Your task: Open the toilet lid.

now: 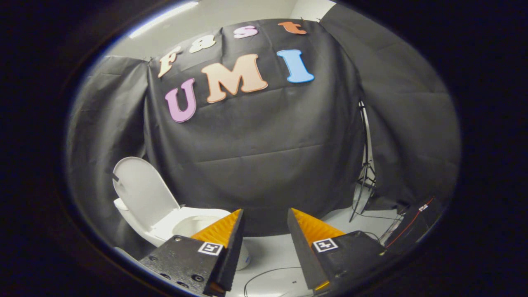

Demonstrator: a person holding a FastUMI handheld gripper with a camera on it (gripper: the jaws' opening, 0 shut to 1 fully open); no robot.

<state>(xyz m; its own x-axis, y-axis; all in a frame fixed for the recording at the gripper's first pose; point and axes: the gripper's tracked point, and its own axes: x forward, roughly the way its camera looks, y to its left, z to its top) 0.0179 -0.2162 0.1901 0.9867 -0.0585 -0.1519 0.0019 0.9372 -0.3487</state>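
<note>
Both fingers [264, 222] apart; toilet lid [142, 192] raised

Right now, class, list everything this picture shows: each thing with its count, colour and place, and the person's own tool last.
Toilet: one, white, ahead of the tongs and to their left, against the black cloth wall.
Toilet lid: one, white, raised upright behind the bowl.
Cloth wall: black, hung across the back and both sides.
Stand: one, dark, thin legs, beside the cloth to the right.
Cables: dark, lying on the pale floor.
Dark box: one, far right on the floor.
Tongs: one pair, fingers apart, holding nothing.
</note>
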